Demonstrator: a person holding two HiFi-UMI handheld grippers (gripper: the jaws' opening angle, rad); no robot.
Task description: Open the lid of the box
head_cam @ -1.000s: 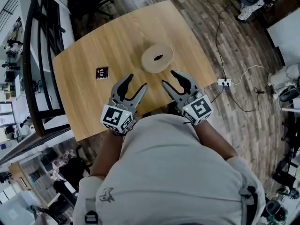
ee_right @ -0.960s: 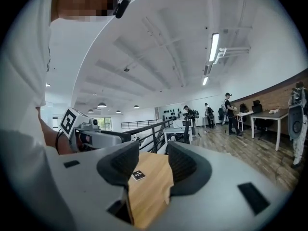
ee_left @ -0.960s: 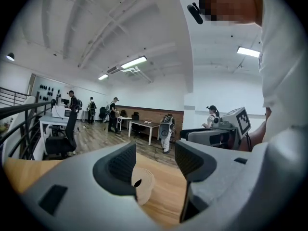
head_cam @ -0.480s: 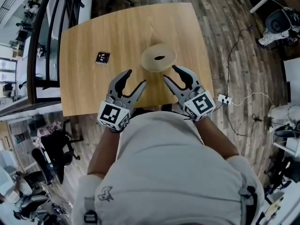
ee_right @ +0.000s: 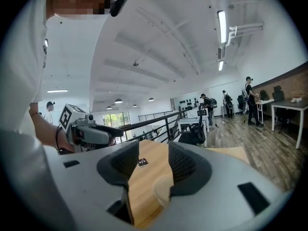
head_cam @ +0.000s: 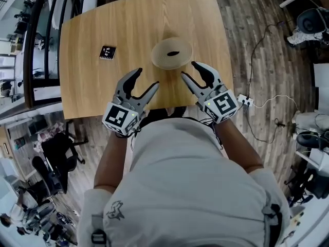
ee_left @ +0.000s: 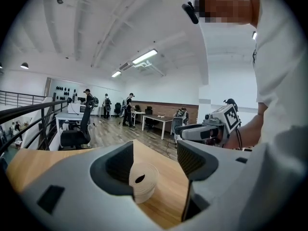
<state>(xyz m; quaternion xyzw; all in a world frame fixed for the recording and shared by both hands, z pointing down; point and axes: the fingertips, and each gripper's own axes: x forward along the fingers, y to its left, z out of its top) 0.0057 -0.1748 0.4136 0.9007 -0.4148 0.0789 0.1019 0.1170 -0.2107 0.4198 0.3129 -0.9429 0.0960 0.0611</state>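
Observation:
A round pale wooden box with a dark oval hole in its lid sits on the wooden table, toward the near right. My left gripper hovers at the table's near edge, below and left of the box; its jaws are opening with nothing between them. Through those jaws the box shows ahead on the tabletop. My right gripper stands open just right of and below the box, apart from it. The box shows partly behind the right jaw there.
A small black square marker card lies on the table's left half. A power strip and white cable lie on the plank floor at right. Railings and office chairs stand to the left. The person's torso fills the lower head view.
The head view has swung, so table and box sit higher in frame. Both grippers stay at the near edge, now slightly closer to the box. The left jaws look a little wider.

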